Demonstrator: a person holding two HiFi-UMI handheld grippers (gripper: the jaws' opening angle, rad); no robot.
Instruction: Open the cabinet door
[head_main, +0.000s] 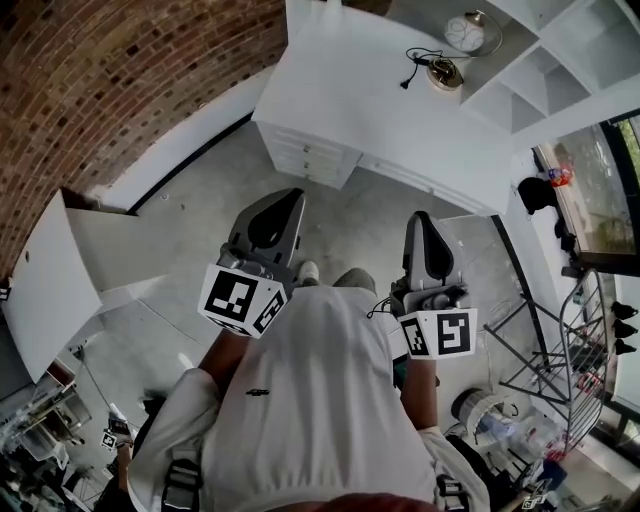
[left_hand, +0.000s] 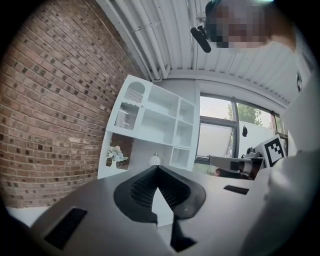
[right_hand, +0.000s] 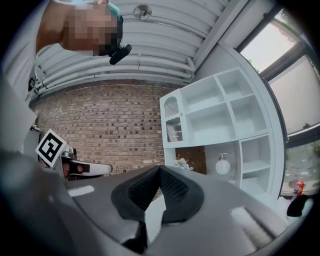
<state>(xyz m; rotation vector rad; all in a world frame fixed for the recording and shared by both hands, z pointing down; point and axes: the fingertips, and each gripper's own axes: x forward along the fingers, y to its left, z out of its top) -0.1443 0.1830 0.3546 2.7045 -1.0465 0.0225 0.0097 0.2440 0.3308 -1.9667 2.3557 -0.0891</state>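
Observation:
A white desk unit (head_main: 380, 100) stands ahead on the grey floor, with a drawer block (head_main: 305, 158) under its left end and flat white fronts (head_main: 425, 180) beside it. I cannot tell which front is the cabinet door. My left gripper (head_main: 278, 212) and right gripper (head_main: 424, 228) are held side by side at waist height, pointing at the unit and well short of it. Both are shut with nothing in them. The left gripper (left_hand: 157, 168) and the right gripper (right_hand: 160, 169) each look over touching tips at the white shelf unit (left_hand: 155, 125) (right_hand: 220, 115).
A brick wall (head_main: 110, 80) runs along the left. A white panel (head_main: 40, 290) stands at the left over the floor. A round clock (head_main: 465, 33) and a corded lamp (head_main: 442, 72) sit on the desk. A wire rack (head_main: 560, 350) stands at the right under a window (head_main: 600, 190).

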